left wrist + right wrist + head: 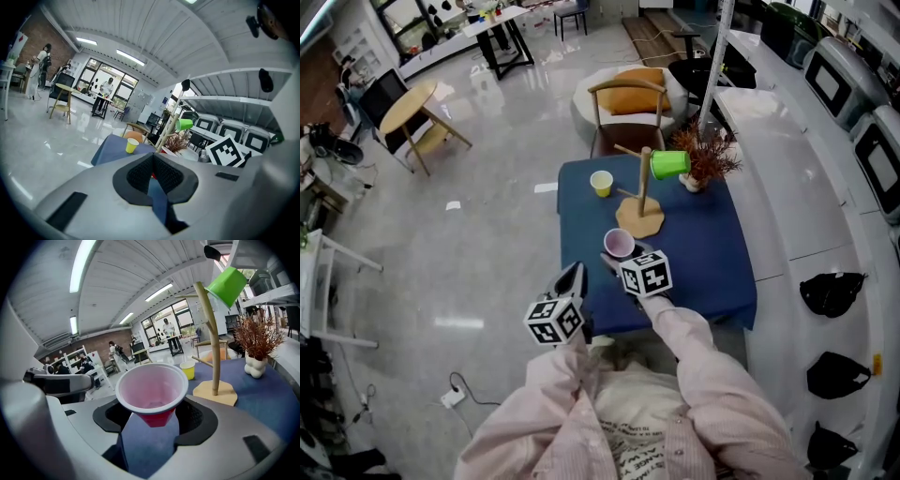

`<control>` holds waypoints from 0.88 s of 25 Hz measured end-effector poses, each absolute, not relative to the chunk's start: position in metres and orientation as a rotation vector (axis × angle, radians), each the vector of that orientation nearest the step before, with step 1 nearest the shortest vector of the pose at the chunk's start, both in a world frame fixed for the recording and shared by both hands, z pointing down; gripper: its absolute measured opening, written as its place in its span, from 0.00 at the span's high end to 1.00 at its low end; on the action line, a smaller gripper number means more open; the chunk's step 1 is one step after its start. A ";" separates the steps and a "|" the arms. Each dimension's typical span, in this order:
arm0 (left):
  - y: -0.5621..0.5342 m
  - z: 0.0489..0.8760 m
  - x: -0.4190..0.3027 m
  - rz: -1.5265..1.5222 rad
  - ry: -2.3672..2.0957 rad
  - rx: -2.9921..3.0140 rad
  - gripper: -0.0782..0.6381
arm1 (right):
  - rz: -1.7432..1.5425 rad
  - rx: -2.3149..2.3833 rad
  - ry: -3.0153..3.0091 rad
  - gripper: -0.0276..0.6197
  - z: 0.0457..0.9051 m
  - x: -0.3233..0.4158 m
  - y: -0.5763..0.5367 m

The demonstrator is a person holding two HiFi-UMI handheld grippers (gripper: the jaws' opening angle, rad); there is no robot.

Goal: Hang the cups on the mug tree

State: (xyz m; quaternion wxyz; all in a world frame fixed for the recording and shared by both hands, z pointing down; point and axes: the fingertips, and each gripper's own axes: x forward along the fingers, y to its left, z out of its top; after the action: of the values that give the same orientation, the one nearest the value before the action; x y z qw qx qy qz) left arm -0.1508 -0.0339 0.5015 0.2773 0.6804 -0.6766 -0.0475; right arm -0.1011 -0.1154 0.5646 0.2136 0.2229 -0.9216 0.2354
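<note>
The right gripper (153, 417) grasps a red cup (150, 391) between its jaws, mouth up, over the near part of the blue table (712, 253). The left gripper (152, 163) is clenched with nothing in it, at the table's near left edge. Just beyond the red cup stands the wooden mug tree (213, 348), with a green cup (226, 284) hanging tilted on its right branch. A yellow cup (188, 370) stands upright to the tree's left. A vase of dried twigs (255, 363) sits at the far right.

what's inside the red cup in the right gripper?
Nothing visible: the red cup in the right gripper shows a bare pale-pink interior down to its bottom. Only the near inner wall is hidden behind its rim.
</note>
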 end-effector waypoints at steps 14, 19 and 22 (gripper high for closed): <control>-0.097 0.531 -0.197 -0.042 -1.679 1.855 0.89 | 0.938 0.754 -2.528 0.52 0.594 -0.154 -0.172; -0.112 0.536 -0.203 -0.010 -1.632 1.872 0.89 | 1.066 0.852 -2.511 0.53 0.598 -0.157 -0.192; -0.120 0.538 -0.208 -0.001 -1.610 1.886 0.89 | 1.134 0.890 -2.513 0.53 0.599 -0.161 -0.203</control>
State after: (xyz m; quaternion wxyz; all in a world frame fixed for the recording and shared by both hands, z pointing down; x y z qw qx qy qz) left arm -0.2077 -0.1204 0.5385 0.3250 0.7193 -0.6140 -0.0003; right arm -0.1608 -0.2026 0.5988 0.1219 0.3050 -0.8609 0.3886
